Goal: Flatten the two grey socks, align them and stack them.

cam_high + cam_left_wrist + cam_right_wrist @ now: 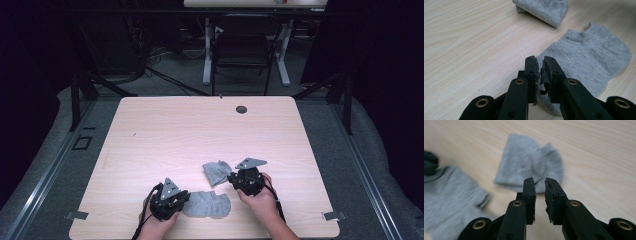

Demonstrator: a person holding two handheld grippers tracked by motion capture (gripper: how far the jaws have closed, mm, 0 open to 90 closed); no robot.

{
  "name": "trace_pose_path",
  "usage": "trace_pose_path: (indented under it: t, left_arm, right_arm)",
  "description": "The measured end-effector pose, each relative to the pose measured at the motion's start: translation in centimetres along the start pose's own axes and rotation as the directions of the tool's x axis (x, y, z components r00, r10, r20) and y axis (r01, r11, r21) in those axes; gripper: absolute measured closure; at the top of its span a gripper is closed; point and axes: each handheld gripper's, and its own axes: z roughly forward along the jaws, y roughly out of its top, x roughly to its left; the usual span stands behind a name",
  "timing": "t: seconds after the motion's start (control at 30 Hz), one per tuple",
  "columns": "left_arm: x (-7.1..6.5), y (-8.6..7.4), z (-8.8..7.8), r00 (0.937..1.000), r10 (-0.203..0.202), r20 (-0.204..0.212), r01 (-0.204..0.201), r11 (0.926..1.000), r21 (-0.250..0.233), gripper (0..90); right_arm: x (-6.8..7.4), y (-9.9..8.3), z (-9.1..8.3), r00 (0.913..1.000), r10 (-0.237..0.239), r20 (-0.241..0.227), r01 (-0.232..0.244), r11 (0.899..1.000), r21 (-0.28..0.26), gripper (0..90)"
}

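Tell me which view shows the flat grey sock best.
Left gripper view: the flat sock lies sharp and close, cuff and whole outline visible. The high view shows it small; the right gripper view shows part of it, blurred.

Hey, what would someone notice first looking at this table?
Two grey ankle socks near the table's front edge: the flat sock by the left gripper, the folded sock beside the right gripper. Both grippers' jaws stand slightly apart, gripping nothing.
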Motion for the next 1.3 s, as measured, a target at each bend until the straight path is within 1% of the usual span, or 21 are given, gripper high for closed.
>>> trace_pose_path:
  t: [0.07,0.1,0.13,0.17,0.23,0.3,0.37,0.43,0.5,0.57,0.7,0.77,0.8,0.83,0.9,0.93,0.97,1.0,1.07,1.17,1.3]
  left_arm:
    - [0.1,0.1,0.0,1.0,-0.006,-0.001,0.006,1.0,-0.004,80.9]
    - [0.2,0.1,-0.1,1.0,-0.005,0.001,0.005,1.0,-0.004,80.9]
    - [0.3,0.1,-0.1,1.0,0.0,0.001,0.0,1.0,-0.005,80.6]
    - [0.3,0.1,-0.1,1.0,0.005,0.0,-0.005,1.0,-0.004,80.5]
    - [0.3,0.1,-0.1,1.0,-0.007,0.002,0.007,0.9999,-0.008,80.4]
    - [0.4,0.2,-0.1,1.0,-0.008,0.001,0.008,0.9999,-0.011,80.1]
    - [0.4,0.2,0.0,1.0,-0.007,-0.001,0.007,0.9999,-0.012,79.8]
    - [0.4,0.2,0.0,1.0,-0.007,-0.002,0.007,0.9999,-0.012,79.5]
    - [0.4,0.2,0.1,1.0,-0.001,-0.003,0.001,1.0,-0.01,79.3]
    - [0.4,0.2,0.1,1.0,0.003,-0.004,-0.003,1.0,-0.009,79.2]
    - [0.2,0.2,0.2,0.9999,0.009,-0.005,-0.009,0.9999,-0.008,79.0]
    - [0.2,0.2,0.2,0.9999,0.01,-0.006,-0.01,0.9999,-0.008,79.0]
    - [0.2,0.2,0.2,0.9999,0.009,-0.006,-0.009,0.9999,-0.008,79.0]
    - [0.2,0.2,0.2,0.9999,0.01,-0.005,-0.01,0.9999,-0.008,79.0]
    - [0.3,0.2,0.2,1.0,0.008,-0.005,-0.008,0.9999,-0.008,79.0]
    - [0.3,0.2,0.2,1.0,0.007,-0.004,-0.007,0.9999,-0.009,79.0]
    - [0.3,0.2,0.2,1.0,0.007,-0.003,-0.007,0.9999,-0.009,79.0]
    - [0.3,0.2,0.2,1.0,0.007,-0.003,-0.007,0.9999,-0.01,79.0]
    - [0.3,0.2,0.2,1.0,0.005,-0.003,-0.005,0.9999,-0.012,79.1]
    - [0.3,0.2,0.1,1.0,0.003,-0.005,-0.003,0.9999,-0.011,79.1]
    - [0.4,0.3,0.1,1.0,0.002,-0.005,-0.002,0.9999,-0.015,79.1]
  right_arm:
    - [-0.8,0.5,0.6,0.9997,0.024,0.007,-0.024,1.0,-0.002,77.3]
    - [-1.3,0.8,0.8,0.9995,0.026,0.02,-0.026,1.0,0.008,76.7]
    - [-1.5,1.0,1.1,0.9991,0.035,0.023,-0.035,0.999,0.0,75.7]
    - [-1.7,1.1,1.3,0.9988,0.039,0.028,-0.039,0.999,0.007,74.8]
    - [-2.1,1.3,1.7,0.9982,0.049,0.033,-0.049,0.999,0.003,72.7]
    - [-2.4,1.4,2.3,0.9974,0.065,0.029,-0.066,0.998,0.014,71.3]
    - [-2.5,1.3,2.8,0.9968,0.07,0.038,-0.071,0.997,0.02,69.1]
    - [-2.6,1.2,3.0,0.9961,0.077,0.042,-0.078,0.997,0.024,69.0]
    - [-2.6,1.1,3.2,0.9957,0.083,0.04,-0.084,0.996,0.014,70.8]
    - [-2.5,1.1,3.2,0.9961,0.075,0.047,-0.076,0.997,0.03,73.8]
    - [-2.4,1.0,3.3,0.9969,0.055,0.056,-0.057,0.998,0.035,74.5]
    - [-2.2,1.1,3.1,0.9967,0.043,0.069,-0.044,0.999,0.015,74.0]
    - [-2.2,1.1,3.0,0.9971,0.037,0.066,-0.037,0.999,0.0,73.9]
    - [-2.1,1.2,2.9,0.9975,0.029,0.065,-0.028,1.0,-0.013,75.4]
    - [-1.9,1.2,2.9,0.9981,0.006,0.062,-0.004,1.0,-0.023,81.8]
    - [-1.8,1.3,2.9,0.998,-0.02,0.06,0.021,1.0,-0.016,85.7]
    - [-1.7,1.3,3.0,0.9976,-0.034,0.06,0.034,0.999,-0.013,87.0]
    - [-1.6,1.3,3.2,0.9972,-0.047,0.058,0.047,0.999,0.003,88.0]
    - [-1.4,1.2,3.6,0.9954,-0.067,0.068,0.066,0.998,0.022,88.4]
    - [-1.3,1.0,3.9,0.9963,-0.066,0.055,0.063,0.997,0.049,89.7]
    - [-1.0,0.7,3.6,0.9968,-0.058,0.056,0.053,0.996,0.077,89.9]
